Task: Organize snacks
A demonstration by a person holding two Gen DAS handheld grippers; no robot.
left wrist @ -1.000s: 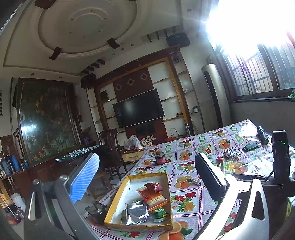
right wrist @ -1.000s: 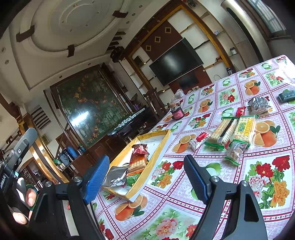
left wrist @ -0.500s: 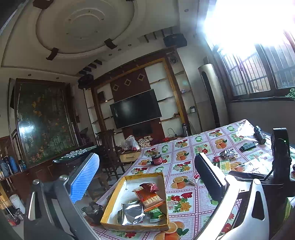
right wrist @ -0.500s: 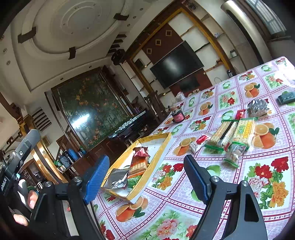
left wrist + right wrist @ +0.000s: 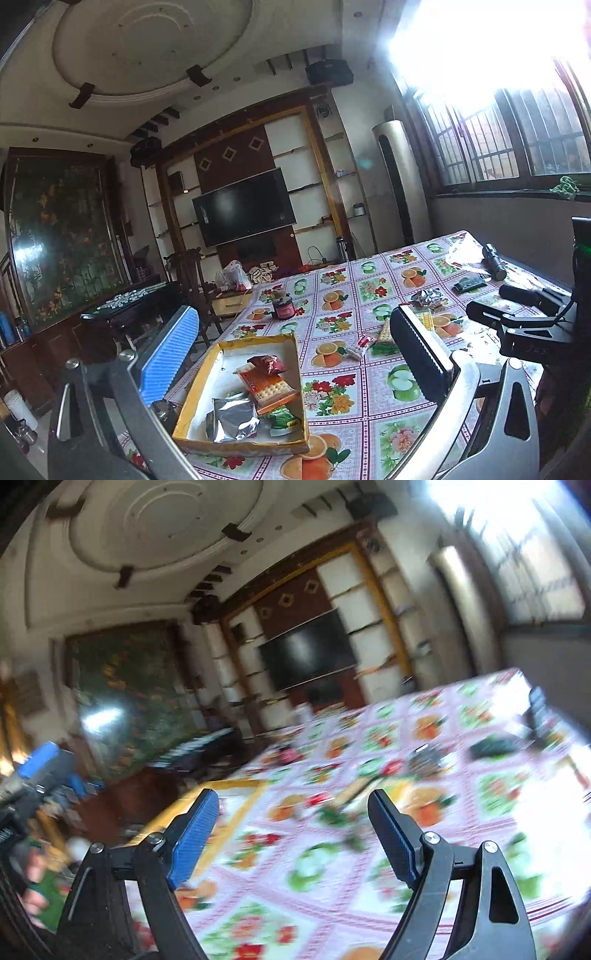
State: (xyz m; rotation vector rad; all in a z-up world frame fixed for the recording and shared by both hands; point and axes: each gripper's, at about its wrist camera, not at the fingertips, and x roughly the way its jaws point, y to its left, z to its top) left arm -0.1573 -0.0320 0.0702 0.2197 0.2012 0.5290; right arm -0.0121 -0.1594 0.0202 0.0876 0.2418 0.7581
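Left gripper [image 5: 295, 354] with blue ribbed pads: jaws wide apart, nothing between them, held above the near table edge. Right gripper [image 5: 291, 834]: jaws also wide apart and empty; its view is motion-blurred.

Shallow yellow-rimmed cardboard tray [image 5: 236, 445] sits on the fruit-and-flower patterned tablecloth [image 5: 332, 402] near the front-left corner. Inside: orange cracker packet [image 5: 266, 386], dark red crinkled wrapper [image 5: 266, 363], silver foil pouch [image 5: 232, 419], green wrapper [image 5: 282, 421].

Loose snacks well apart from the tray, mid-table: small red-white packet [image 5: 360, 345], green-edged biscuit packs [image 5: 386, 334], crumpled silver foil [image 5: 428, 297]. Dark red jar [image 5: 282, 308] sits further back.
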